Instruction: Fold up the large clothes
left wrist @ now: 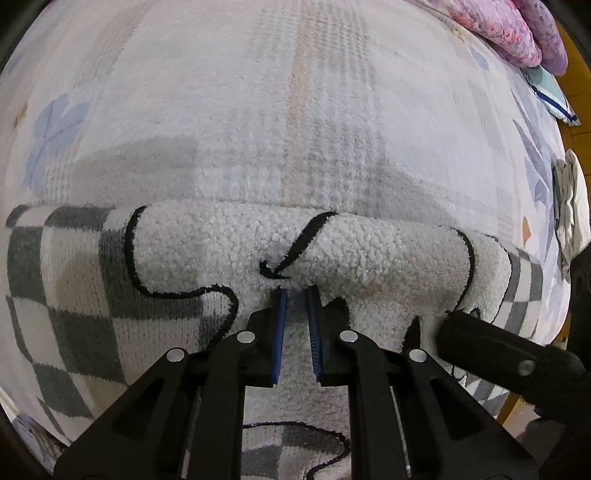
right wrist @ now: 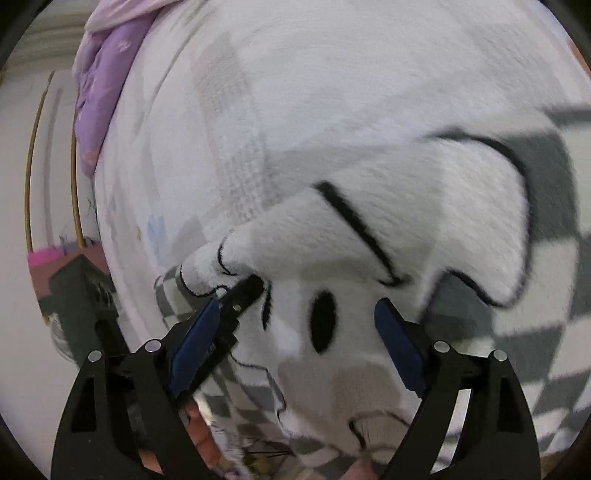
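Now, one line for each thing:
Bed: a bed [left wrist: 258, 92] with a pale fuzzy cover is taking up most of both views.
Sweater: a big fluffy white sweater [left wrist: 229, 243] with thin black edging and grey-and-white checks is lying on the bed, its white part bunching into a thick roll.
Left tongs: the left tongs [left wrist: 295, 295] are pointing almost straight down, and their blue pads [left wrist: 279, 332] are sitting close together, pinching a fold of the white fluff.
Right tongs: the right tongs [right wrist: 295, 314] are standing wide apart over the sweater, pads not pressing on it; a black oval patch [right wrist: 323, 321] is showing between them.
Where the tongs are: in the left view, a black arm of the right tongs is showing at the lower right, just beside the left tongs.
Purple bedding: a purple and pink bundle [left wrist: 517, 33] is sitting at the far edge of the bed.
Other cloth: a small crumpled white cloth [left wrist: 570, 206] is lying at the bed's right edge.
Blur: the right view is smeary, so small things are hard to tell.
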`<state>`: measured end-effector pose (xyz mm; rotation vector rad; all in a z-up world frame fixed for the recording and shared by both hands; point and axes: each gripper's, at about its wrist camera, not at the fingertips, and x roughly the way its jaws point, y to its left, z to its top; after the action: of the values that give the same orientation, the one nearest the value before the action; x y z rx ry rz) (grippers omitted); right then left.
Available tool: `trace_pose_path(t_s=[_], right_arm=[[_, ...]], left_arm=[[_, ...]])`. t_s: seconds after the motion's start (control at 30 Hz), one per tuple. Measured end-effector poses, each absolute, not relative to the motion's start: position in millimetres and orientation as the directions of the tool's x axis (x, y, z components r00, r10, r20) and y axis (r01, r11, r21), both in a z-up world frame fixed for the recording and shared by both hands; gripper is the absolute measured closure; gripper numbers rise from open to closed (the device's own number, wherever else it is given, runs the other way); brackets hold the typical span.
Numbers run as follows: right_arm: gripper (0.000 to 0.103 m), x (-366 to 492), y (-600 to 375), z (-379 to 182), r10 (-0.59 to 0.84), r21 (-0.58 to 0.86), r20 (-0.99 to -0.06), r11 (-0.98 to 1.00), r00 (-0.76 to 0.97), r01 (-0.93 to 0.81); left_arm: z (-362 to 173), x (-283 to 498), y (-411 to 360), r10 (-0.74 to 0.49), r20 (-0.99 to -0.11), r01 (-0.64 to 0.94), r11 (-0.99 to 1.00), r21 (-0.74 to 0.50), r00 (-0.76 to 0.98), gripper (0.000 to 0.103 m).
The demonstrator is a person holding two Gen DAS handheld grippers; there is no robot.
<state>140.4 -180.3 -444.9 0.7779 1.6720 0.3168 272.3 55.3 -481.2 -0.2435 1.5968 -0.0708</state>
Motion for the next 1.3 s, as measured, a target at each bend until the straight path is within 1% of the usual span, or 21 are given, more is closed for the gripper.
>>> trace_pose_path(t_s=[0.07,0.2,0.27,0.33,0.43,0.5,0.6,0.67,0.73,0.83,0.9,0.93,0.97,1.0,1.03,1.07,1.1,1.13,1.23,1.3], right_arm=[[0.017,136,-197,-436,0.63,0.579,-0.774,0.747,-0.067,0.327],[0.016,133,-240,-406,0.526,0.505,-0.851,0.82,-0.005,0.27],[0.012,138,-266,-398,0.44,0.439,-0.897,0.866,0.05,0.24],[0.011,142,-302,-388,0.324,0.342,-0.939,0.916,0.118,0.208],[0.008,149,-342,-397,0.248,0.273,-0.957,0.946,0.153,0.172],[0.008,155,-356,-419,0.257,0.272,-0.96,0.948,0.109,0.167],[0.008,159,-375,-456,0.396,0.394,-0.918,0.895,0.033,0.209],[0.007,158,-381,-470,0.468,0.462,-0.883,0.854,0.036,0.239],[0.007,156,-382,-482,0.474,0.475,-0.878,0.845,0.065,0.247],[0.006,152,-386,-483,0.501,0.506,-0.861,0.832,0.086,0.228],[0.006,149,-391,-482,0.529,0.533,-0.845,0.821,0.081,0.205],[0.006,144,-396,-480,0.533,0.537,-0.843,0.822,0.078,0.189],[0.006,140,-395,-484,0.513,0.514,-0.857,0.841,0.052,0.172],[0.006,135,-394,-490,0.533,0.528,-0.846,0.833,0.018,0.164],[0.006,130,-395,-489,0.543,0.54,-0.839,0.827,0.031,0.158],[0.006,126,-398,-489,0.555,0.553,-0.831,0.817,0.037,0.16],[0.006,122,-400,-489,0.569,0.566,-0.821,0.806,0.037,0.174],[0.006,119,-402,-491,0.585,0.58,-0.81,0.791,0.038,0.195],[0.006,106,-404,-496,0.64,0.625,-0.768,0.746,0.014,0.229],[0.006,102,-401,-495,0.657,0.639,-0.754,0.74,-0.021,0.21]], left_arm=[[-482,269,54,-0.193,-0.981,-0.113,0.975,-0.19,-0.017,0.091],[-481,264,46,-0.161,-0.987,-0.109,0.981,-0.159,-0.005,0.091],[-480,262,42,-0.143,-0.99,-0.111,0.984,-0.142,0.0,0.09],[-480,259,38,-0.127,-0.992,-0.119,0.985,-0.127,0.012,0.09],[-478,255,31,-0.094,-0.995,-0.122,0.988,-0.096,0.024,0.09],[-476,252,25,-0.076,-0.997,-0.128,0.989,-0.079,0.026,0.089],[-475,247,17,-0.049,-0.998,-0.143,0.988,-0.052,0.026,0.089],[-474,244,12,-0.032,-0.999,-0.158,0.987,-0.036,0.029,0.089],[-473,244,10,-0.016,-0.999,-0.166,0.986,-0.021,0.031,0.088],[-471,240,-1,0.029,-0.999,-0.161,0.987,0.023,0.033,0.087],[-468,236,-11,0.083,-0.996,-0.137,0.987,0.077,0.038,0.082],[-466,234,-17,0.12,-0.992,-0.113,0.987,0.114,0.041,0.076],[-465,233,-21,0.151,-0.988,-0.093,0.985,0.147,0.042,0.066],[-463,231,-27,0.19,-0.981,-0.072,0.98,0.187,0.042,0.061],[-462,229,-30,0.238,-0.971,-0.055,0.97,0.235,0.038,0.037],[-458,227,-33,0.317,-0.948,-0.049,0.948,0.315,0.031,0.018],[-455,225,-32,0.324,-0.945,-0.054,0.945,0.322,0.031,0.015],[-452,223,-32,0.289,-0.957,-0.065,0.956,0.287,0.028,0.015],[-444,209,-26,0.103,-0.995,-0.169,0.98,0.101,0.001,0.014],[-443,199,-30,0.054,-0.998,-0.191,0.98,0.056,-0.021,0.014]])
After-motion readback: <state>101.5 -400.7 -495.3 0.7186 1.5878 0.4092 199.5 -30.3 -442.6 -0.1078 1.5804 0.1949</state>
